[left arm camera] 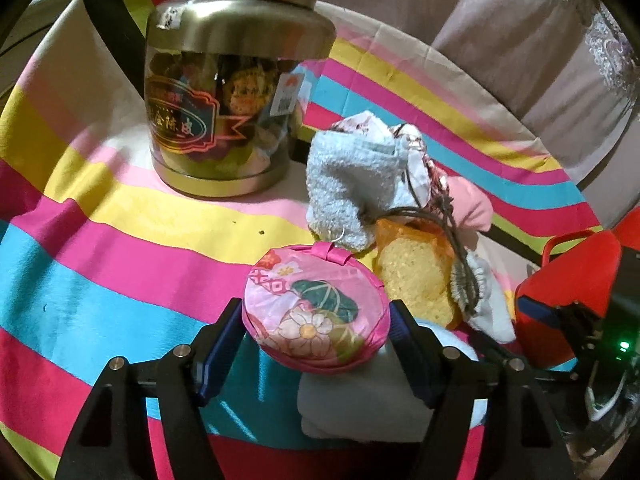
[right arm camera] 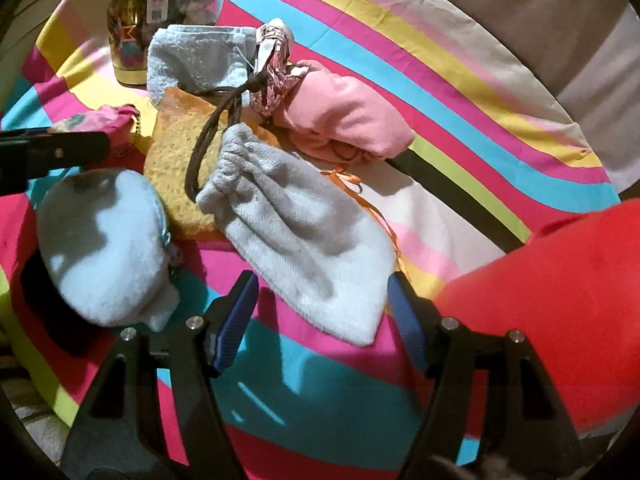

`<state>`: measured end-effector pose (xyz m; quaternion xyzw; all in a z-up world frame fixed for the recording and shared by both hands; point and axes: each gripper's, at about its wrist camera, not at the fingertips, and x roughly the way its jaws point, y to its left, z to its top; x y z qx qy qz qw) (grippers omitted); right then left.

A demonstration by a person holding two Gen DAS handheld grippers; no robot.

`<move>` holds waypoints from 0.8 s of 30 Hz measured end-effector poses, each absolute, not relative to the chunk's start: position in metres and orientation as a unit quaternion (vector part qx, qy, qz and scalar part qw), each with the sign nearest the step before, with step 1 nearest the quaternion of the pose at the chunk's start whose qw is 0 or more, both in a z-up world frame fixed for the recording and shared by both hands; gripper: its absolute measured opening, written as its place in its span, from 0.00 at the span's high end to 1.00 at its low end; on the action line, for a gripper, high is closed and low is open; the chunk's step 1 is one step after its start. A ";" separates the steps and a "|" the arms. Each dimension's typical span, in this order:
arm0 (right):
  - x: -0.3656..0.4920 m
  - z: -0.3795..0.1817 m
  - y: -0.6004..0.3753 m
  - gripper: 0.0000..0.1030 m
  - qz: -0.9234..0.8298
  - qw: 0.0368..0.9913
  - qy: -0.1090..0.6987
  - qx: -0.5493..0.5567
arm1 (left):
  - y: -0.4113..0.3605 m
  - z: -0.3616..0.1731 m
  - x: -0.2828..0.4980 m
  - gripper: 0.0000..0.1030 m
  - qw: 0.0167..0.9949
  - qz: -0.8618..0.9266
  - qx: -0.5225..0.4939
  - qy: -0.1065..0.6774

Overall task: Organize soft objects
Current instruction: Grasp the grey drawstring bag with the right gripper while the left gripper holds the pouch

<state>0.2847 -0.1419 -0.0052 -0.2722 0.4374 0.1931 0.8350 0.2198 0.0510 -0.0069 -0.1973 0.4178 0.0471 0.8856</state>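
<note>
We see the left tongs [left arm camera: 316, 334] with their two blue pads on either side of a round pink pouch [left arm camera: 316, 308] printed with flowers. The pads lie against its flanks and the pouch sits above the striped cloth [left arm camera: 100, 240], so the tongs are clamped on it. Just beneath the pouch, between the same fingers, lies a pale blue fluffy pouch [left arm camera: 360, 396].

Ahead of the left tongs and a little to the right stands the pile of soft things: a light blue towel pouch [left arm camera: 348, 184], an orange sponge-like piece [left arm camera: 416, 276] touching it, and a pink cloth [left arm camera: 472, 200] behind them. Farther ahead to the left stands a large jar [left arm camera: 224, 100] with a golden lid, upright on the cloth.

The right tongs [right arm camera: 322, 312] stand apart – nothing is pressed between the pads. The lower corner of a grey drawstring bag [right arm camera: 304, 236] reaches into the gap; the right pad is just beside its edge, and we cannot tell if it touches. Over the neck of this bag runs a dark cord [right arm camera: 212, 136], and the orange piece lies under it. To the right of the right tongs, very near, there is a red container [right arm camera: 560, 280]. To their left the pale blue fluffy pouch lies on the cloth – beyond it, one dark finger of the left tongs.
</note>
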 end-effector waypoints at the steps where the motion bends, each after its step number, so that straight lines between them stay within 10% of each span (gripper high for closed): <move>1: 0.287 -0.007 -0.141 0.30 0.193 0.834 0.438 -0.273 | 0.052 -0.006 0.216 0.30 0.887 0.048 -0.198 0.415; 15: 0.335 -0.019 -0.140 0.28 0.220 0.836 0.461 -0.200 | 0.056 -0.003 0.209 0.30 0.892 0.057 -0.206 0.397; 24: 0.336 -0.018 -0.149 0.79 0.225 0.839 0.468 -0.164 | 0.055 0.001 0.203 0.30 0.897 0.056 -0.205 0.388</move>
